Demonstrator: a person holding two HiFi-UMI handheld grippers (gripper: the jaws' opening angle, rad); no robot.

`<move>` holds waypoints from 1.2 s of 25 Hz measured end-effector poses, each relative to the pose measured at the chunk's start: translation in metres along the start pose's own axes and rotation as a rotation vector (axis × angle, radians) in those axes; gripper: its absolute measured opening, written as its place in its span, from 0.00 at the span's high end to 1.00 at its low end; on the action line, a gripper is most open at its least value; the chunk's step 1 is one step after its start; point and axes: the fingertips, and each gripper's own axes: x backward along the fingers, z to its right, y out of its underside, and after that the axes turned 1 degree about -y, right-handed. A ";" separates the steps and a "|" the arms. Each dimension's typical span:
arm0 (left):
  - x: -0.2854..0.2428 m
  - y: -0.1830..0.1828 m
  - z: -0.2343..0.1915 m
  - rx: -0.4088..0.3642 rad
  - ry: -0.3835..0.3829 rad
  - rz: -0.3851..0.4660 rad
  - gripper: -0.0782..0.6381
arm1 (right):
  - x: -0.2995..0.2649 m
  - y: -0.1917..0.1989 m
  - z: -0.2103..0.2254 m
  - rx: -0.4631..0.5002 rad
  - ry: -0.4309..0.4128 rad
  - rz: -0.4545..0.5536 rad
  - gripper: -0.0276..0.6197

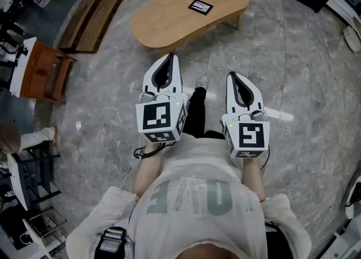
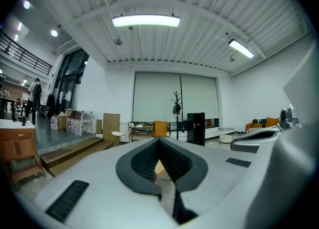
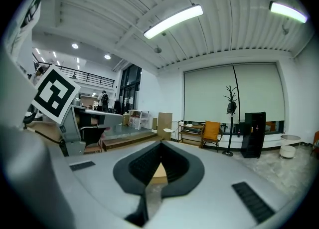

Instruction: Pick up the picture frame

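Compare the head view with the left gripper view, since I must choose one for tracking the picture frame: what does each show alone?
Only the head view: the picture frame lying flat on the wooden table, the stone floor, the person's torso. Only the left gripper view: the ceiling light, the coat stand, the orange chair. Both: the left hand-held gripper, jaws together with nothing between them, and the right hand-held gripper. The tan patch beyond the left jaws may be the table; no frame shows there.
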 end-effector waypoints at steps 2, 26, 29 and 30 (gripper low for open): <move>-0.014 0.008 -0.004 -0.004 -0.001 0.004 0.88 | -0.013 0.006 0.005 0.012 0.006 0.003 0.95; -0.351 -0.001 -0.085 -0.020 0.045 -0.064 0.88 | -0.349 -0.010 0.145 -0.003 0.056 -0.106 0.95; -0.399 0.000 -0.096 -0.022 0.058 -0.127 0.88 | -0.399 -0.016 0.163 -0.026 0.063 -0.146 0.95; -0.414 0.000 -0.101 -0.016 0.062 -0.147 0.88 | -0.414 -0.018 0.167 -0.034 0.060 -0.160 0.95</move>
